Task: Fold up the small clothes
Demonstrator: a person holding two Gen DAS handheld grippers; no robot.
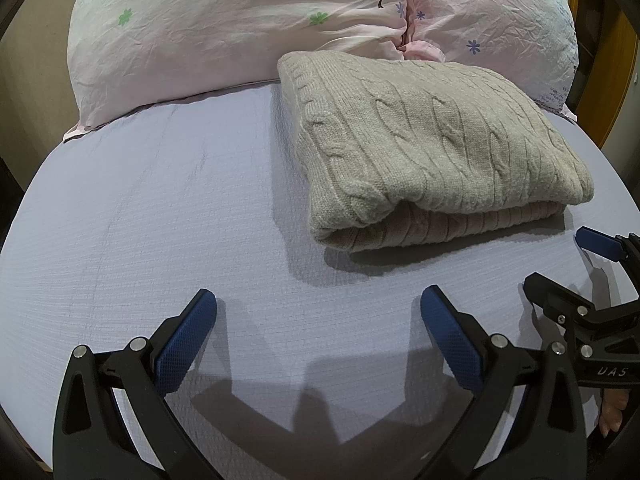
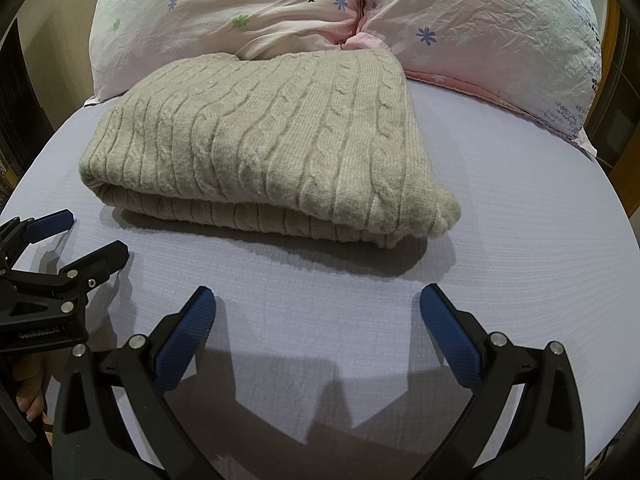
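- Left wrist view: a folded beige sweater (image 1: 432, 148) lies on the pale purple bed sheet (image 1: 152, 216), at about 1 o'clock from the left gripper (image 1: 319, 300). There is no box or basket here; the sweater just sits on the sheet.
- Its far edge touches the pink flower pillows (image 1: 240, 28) at 12 o'clock.
- The left gripper is spread wide and holds nothing. Its blue pads (image 1: 450, 338) are over bare sheet, near the sweater but not touching it.
- Only this view shows the sweater's pinkish inside layer at the fold.
- Right wrist view: the sweater (image 2: 264, 140) is at 11 o'clock from the right gripper (image 2: 317, 299).
- The right gripper is wide apart too, with nothing in it.
- The left gripper (image 2: 96, 236) shows at 9 o'clock, also spread apart, beside the sweater's near edge.
- A bit of a hand (image 2: 30, 396) shows at 8 o'clock.
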